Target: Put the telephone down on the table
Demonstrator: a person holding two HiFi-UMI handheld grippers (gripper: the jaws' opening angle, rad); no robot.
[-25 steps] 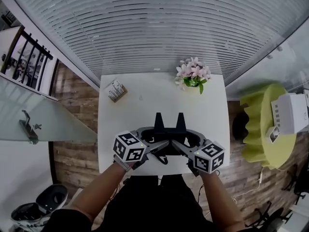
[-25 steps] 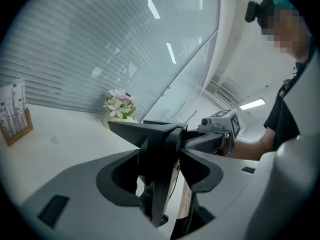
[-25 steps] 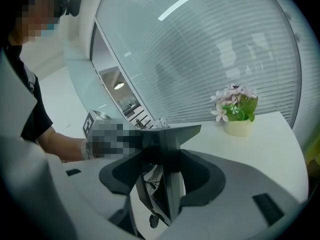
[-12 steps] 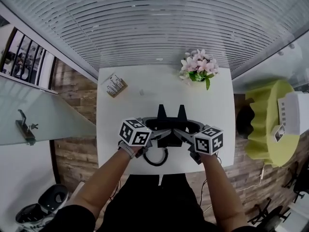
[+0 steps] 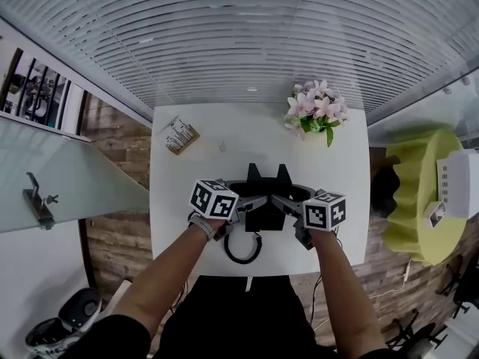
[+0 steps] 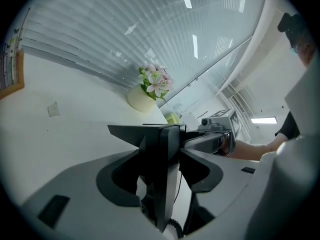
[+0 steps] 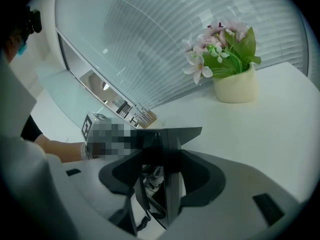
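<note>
Over the near middle of the white table [image 5: 174, 193], the left gripper [image 6: 161, 134] had its jaws pinched almost together on one side of the black telephone [image 5: 263, 217]. The telephone hung low between both tools; whether it touched the tabletop could not be told. Its coiled cord [image 5: 243, 251] lay on the table. The right gripper [image 7: 168, 136] clamped the other side, jaws barely apart. The hard, smooth body probably handled stiff, fairly light and slippery, so level holds on opposite side edges suited it.
</note>
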